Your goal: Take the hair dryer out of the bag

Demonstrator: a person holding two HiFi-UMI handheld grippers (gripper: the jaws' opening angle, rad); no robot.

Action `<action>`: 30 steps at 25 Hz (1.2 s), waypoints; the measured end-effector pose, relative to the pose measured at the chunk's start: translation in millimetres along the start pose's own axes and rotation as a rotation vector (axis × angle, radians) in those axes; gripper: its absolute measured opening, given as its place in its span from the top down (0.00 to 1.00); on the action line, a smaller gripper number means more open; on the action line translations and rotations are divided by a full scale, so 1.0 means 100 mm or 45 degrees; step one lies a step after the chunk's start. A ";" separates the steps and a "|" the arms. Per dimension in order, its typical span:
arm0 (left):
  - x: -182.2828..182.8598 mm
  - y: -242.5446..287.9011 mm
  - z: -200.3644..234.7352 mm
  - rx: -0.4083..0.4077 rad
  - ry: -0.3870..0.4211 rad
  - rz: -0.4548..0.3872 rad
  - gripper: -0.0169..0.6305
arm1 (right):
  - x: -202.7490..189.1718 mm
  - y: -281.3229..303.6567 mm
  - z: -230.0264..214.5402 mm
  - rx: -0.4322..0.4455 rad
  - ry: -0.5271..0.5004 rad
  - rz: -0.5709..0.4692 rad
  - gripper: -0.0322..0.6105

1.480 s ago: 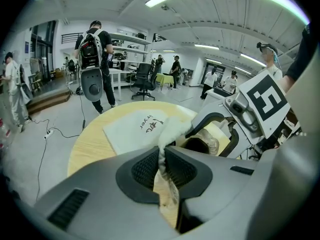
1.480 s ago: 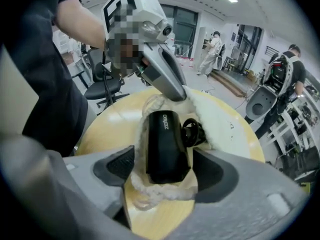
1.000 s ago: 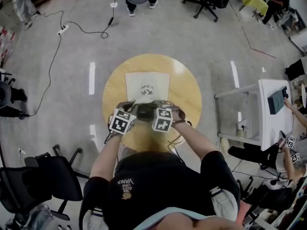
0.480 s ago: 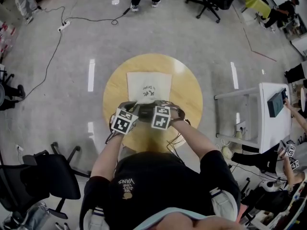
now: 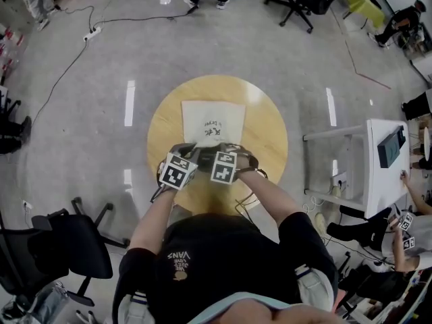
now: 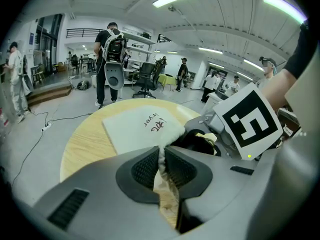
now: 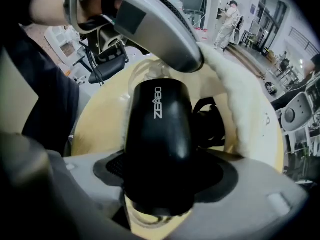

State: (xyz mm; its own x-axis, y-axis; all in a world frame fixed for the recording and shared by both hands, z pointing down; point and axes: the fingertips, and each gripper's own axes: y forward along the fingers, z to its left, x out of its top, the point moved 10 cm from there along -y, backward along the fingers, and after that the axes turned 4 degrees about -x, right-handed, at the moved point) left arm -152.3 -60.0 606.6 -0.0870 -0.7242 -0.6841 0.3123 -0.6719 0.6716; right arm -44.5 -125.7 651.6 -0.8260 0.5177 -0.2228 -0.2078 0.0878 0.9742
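A round wooden table [image 5: 266, 127] stands on a grey floor [image 5: 101, 86]. A black office chair [image 5: 64, 248] sits beyond its near-left edge, a white desk [image 5: 378, 174] off its right edge, and a power strip [image 5: 92, 34] lies far left.

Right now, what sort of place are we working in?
Probably an open-plan lab or shared office workspace: rolling office chairs, a corded power strip lying loose, white desks, and other people standing around.
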 end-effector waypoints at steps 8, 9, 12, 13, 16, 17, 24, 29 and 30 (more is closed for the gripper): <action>-0.06 0.03 0.04 -0.002 -0.018 -0.008 0.91 | 0.04 0.04 -0.03 0.032 0.003 0.003 0.39; -0.07 0.03 0.04 -0.002 -0.020 -0.010 0.91 | 0.04 0.04 -0.03 0.035 0.001 0.002 0.38; -0.05 0.03 0.03 0.002 -0.024 -0.014 0.91 | 0.03 0.04 -0.04 0.039 0.000 -0.008 0.38; -0.05 0.03 0.03 0.002 -0.025 -0.014 0.91 | 0.02 0.04 -0.04 0.039 0.001 -0.009 0.38; -0.02 0.03 0.02 0.003 -0.031 -0.004 0.91 | 0.01 0.03 -0.05 0.039 0.001 -0.008 0.38; -0.02 0.03 0.02 0.003 -0.033 -0.003 0.91 | 0.01 0.03 -0.05 0.038 0.000 -0.009 0.38; -0.05 0.04 0.00 0.006 -0.043 0.000 0.91 | 0.01 0.04 -0.04 0.040 0.003 -0.019 0.38; -0.06 0.06 0.01 0.011 -0.049 -0.006 0.91 | 0.02 0.03 -0.03 0.031 0.001 -0.018 0.40; -0.05 0.06 0.00 0.012 -0.049 -0.006 0.91 | 0.01 0.03 -0.03 0.030 -0.002 -0.020 0.40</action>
State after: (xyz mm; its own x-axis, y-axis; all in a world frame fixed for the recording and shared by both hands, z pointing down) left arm -150.4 -60.0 614.3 -0.1248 -0.7265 -0.6758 0.3027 -0.6765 0.6713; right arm -48.1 -127.7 654.2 -0.8218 0.5177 -0.2378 -0.2082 0.1157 0.9712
